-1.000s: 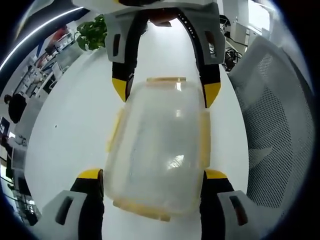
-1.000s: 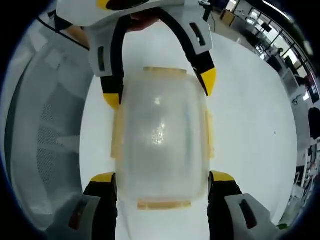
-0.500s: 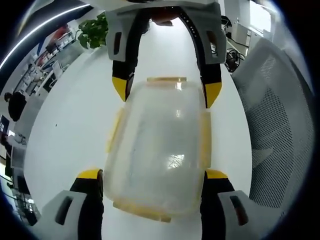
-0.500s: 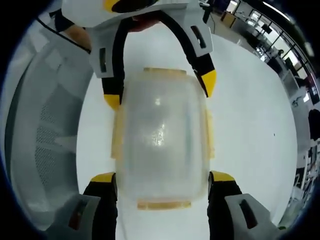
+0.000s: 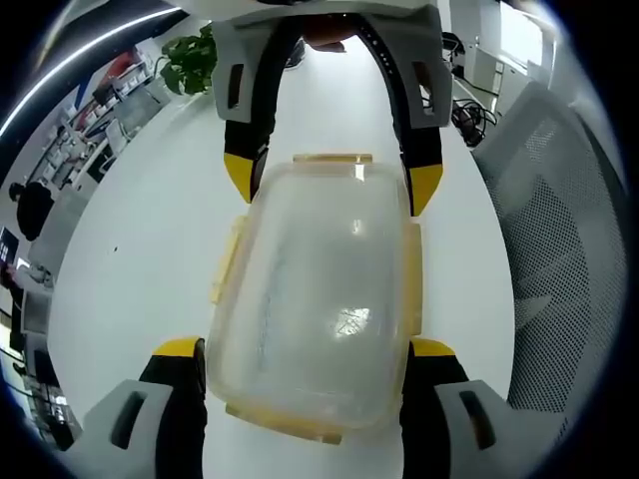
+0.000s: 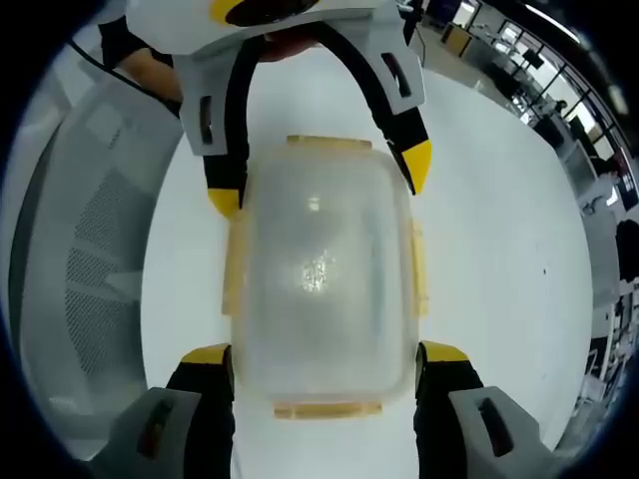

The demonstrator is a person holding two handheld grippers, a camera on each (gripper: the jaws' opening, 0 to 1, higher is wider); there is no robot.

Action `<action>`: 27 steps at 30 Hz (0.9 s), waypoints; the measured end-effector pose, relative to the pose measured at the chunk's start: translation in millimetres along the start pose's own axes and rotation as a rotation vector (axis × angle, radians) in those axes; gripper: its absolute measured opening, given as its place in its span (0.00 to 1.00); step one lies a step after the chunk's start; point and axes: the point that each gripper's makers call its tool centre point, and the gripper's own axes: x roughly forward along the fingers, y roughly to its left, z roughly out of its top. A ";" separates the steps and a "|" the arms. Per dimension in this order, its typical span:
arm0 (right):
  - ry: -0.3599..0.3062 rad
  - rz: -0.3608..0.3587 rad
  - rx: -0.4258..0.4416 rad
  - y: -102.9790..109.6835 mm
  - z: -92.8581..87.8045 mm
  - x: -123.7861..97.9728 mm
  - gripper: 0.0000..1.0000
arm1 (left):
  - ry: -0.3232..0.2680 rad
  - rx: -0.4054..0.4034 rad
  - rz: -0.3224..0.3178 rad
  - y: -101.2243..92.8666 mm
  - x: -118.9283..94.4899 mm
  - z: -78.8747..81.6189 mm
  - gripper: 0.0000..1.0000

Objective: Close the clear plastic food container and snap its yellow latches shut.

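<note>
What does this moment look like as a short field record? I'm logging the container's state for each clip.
object: clear plastic food container, lid on, lying on the white table
latches: yellow latches on all four sides; whether snapped shut cannot be told
left gripper: open, jaws straddling one end of the container
right gripper: open, jaws straddling the opposite end
nearby: grey mesh chair beside the table; potted plant at the far edge

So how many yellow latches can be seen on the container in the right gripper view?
4. One latch at the far end, one at the near end, one on the left long side, one on the right long side of the container.
</note>
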 end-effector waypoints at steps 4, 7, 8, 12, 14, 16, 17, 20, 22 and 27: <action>0.005 -0.001 -0.004 -5.2 -0.5 0.0 0.74 | 0.010 -0.002 0.001 4.5 2.0 0.9 0.81; 0.002 -0.001 -0.004 -8.9 -1.3 -0.4 0.74 | 0.007 -0.004 0.002 8.4 3.0 0.7 0.81; 0.001 0.000 -0.006 -9.8 -1.2 -0.5 0.74 | 0.006 -0.005 0.002 9.1 3.1 0.7 0.81; -0.003 0.001 -0.009 -15.0 -1.5 0.3 0.74 | -0.002 -0.010 0.005 13.4 3.3 1.8 0.81; -0.003 0.001 -0.010 -17.8 -1.1 0.6 0.74 | -0.001 -0.010 0.005 16.7 4.7 1.6 0.81; -0.002 0.001 -0.011 -20.9 -1.1 0.8 0.74 | 0.000 -0.011 0.005 19.4 5.0 1.8 0.81; -0.001 0.002 -0.012 -21.9 -1.1 0.8 0.74 | -0.001 -0.010 0.004 20.4 5.1 2.0 0.81; 0.000 0.001 -0.013 -26.4 -0.9 1.4 0.74 | -0.002 -0.011 0.005 24.6 6.2 1.8 0.81; 0.002 0.001 -0.015 -29.0 -0.7 1.4 0.74 | -0.002 -0.012 0.005 27.5 6.8 1.7 0.81; 0.005 0.000 -0.017 -35.0 -0.4 1.8 0.74 | -0.003 -0.013 0.005 33.2 8.2 1.4 0.81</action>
